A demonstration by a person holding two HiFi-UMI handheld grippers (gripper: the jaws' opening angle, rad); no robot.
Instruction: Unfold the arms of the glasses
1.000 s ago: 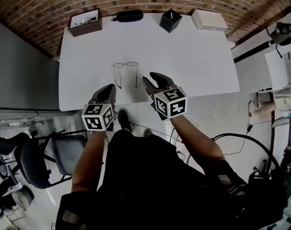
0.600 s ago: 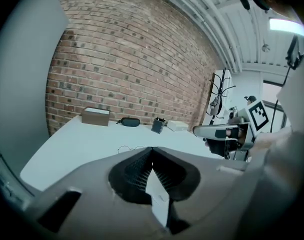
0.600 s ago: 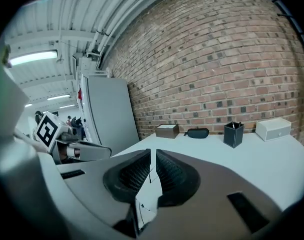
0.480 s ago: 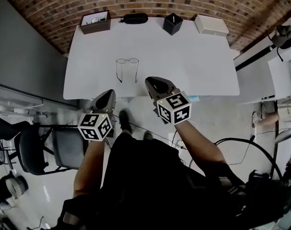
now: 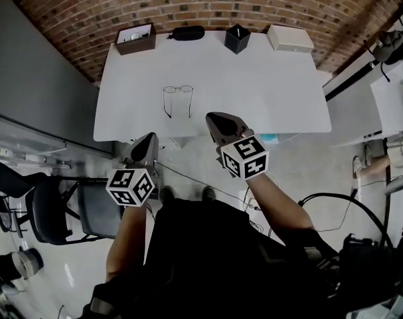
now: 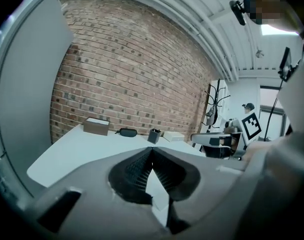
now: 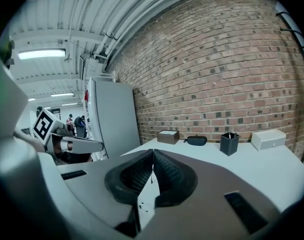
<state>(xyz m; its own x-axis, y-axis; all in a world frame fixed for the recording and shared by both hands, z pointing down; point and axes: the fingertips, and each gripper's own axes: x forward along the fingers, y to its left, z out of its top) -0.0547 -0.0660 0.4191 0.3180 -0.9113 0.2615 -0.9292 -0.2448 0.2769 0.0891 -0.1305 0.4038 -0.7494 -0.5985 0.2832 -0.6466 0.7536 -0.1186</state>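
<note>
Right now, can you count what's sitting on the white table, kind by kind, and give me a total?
Glasses: 1
Black case: 1
Boxes: 2, a brown box and a white box
Black pen cup: 1
Total: 5

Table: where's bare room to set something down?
Biggest free patch: right half of the table, between the glasses and the right edge, in front of the cup and white box. Narrower bare strip left of the glasses, in front of the brown box. Crowded: the back edge, with brown box, case, cup and white box in a row.
</note>
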